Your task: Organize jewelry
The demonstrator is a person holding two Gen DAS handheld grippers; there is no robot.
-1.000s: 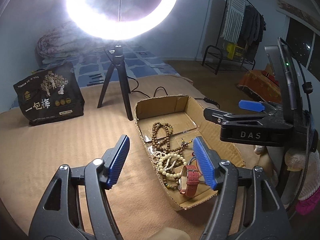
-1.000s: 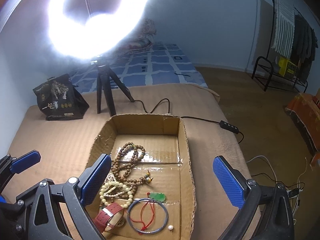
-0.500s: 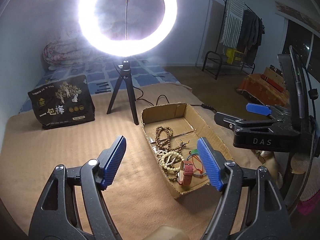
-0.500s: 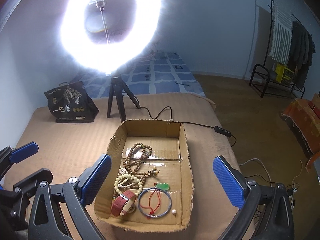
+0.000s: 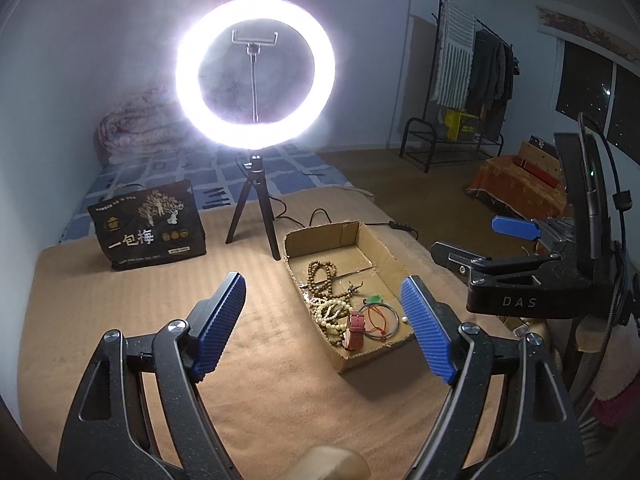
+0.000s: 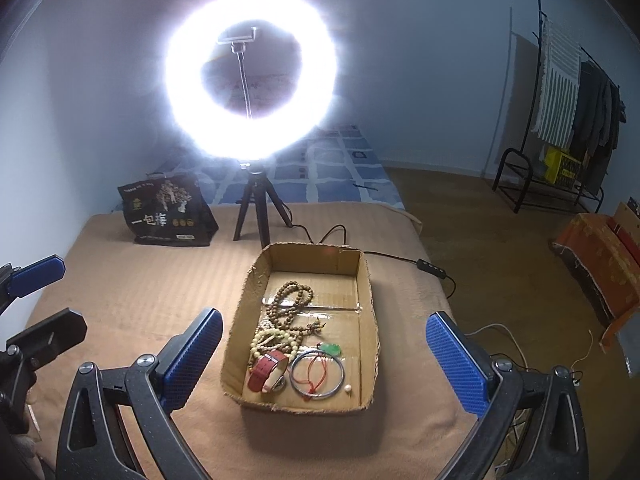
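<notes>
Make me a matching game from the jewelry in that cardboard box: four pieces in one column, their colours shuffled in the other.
Pieces:
1. watch strap
2. pendant
3. long bead string
4. bangle

Colours:
A. green
B. silvery blue-grey
C. red
D. brown

Pairs: 1-C, 2-A, 3-D, 4-B. All four lie inside the cardboard box.
</notes>
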